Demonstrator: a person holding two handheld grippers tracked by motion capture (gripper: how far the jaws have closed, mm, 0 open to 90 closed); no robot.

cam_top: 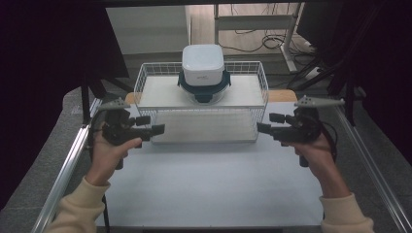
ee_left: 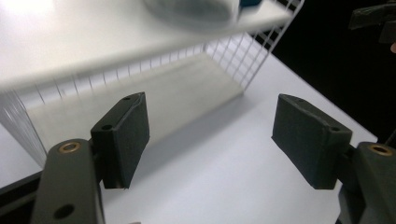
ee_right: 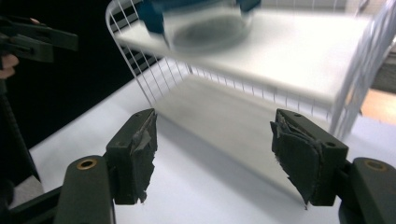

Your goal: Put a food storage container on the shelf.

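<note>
- Tools first: your left tool [cam_top: 151, 124] sits at the left front corner of the wire rack [cam_top: 201, 104], your right tool [cam_top: 270, 124] at the right front corner, both above the white desk [cam_top: 209, 179].
- You hold both tools level, tips turned inward toward each other across the front of the rack.
- In the left gripper view, your left tool [ee_left: 210, 135] has its jaws wide apart with nothing between them; the bare desk shows through the gap.
- In the right gripper view, your right tool [ee_right: 212, 151] is likewise spread wide and empty; the pads [ee_right: 299, 161] look worn and torn at the edges.
- The container [cam_top: 203, 73] stands upright on the top shelf of the rack, about midway along it and well apart from both tools.
- Its white square lid [cam_top: 203, 63] faces up; dark teal clips stick out on its left and right sides, so its widest line runs left to right, along the rack's long side.
- The clear bowl beneath the lid rests on the shelf board.
- From your right gripper view, the container [ee_right: 205, 23] appears blurred on the upper shelf, up and to the left of the jaws.
- The rack's lower shelf lies just ahead of both tools.
</note>
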